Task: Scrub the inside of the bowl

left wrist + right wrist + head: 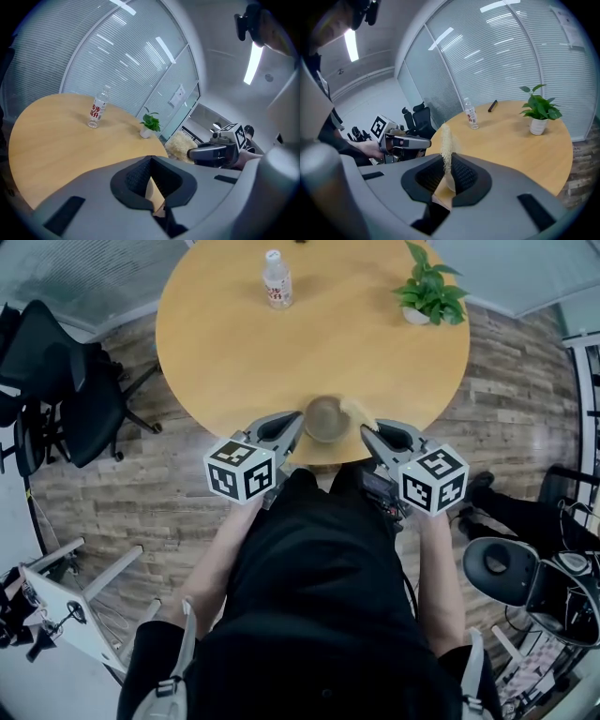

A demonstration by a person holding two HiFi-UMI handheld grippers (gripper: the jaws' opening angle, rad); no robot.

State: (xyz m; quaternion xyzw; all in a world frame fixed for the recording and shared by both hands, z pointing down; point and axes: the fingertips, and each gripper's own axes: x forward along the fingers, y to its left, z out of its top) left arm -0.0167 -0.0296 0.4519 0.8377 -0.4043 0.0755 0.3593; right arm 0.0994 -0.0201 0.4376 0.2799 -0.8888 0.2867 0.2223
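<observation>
From the head view, a small brownish round bowl (324, 420) sits at the near edge of a round light-wood table (234, 343), just in front of the person. The left gripper (299, 421) reaches the bowl's left rim. The right gripper (367, 431) comes in from the other side, with a pale yellow fibrous scrubbing pad (355, 411) at its tips, touching the bowl's right rim. Farther back on the table, well apart, stand a clear plastic bottle with a red label (276, 280) and a small green potted plant in a white pot (430, 294). In the left gripper view, the jaws are pressed together on a thin pale edge, which seems to be the bowl's wall. The right gripper and its pad show just beyond them. In the right gripper view, the jaws are clamped on the scrubbing pad, which stands upright between the black pads, with the left gripper off to the left.
</observation>
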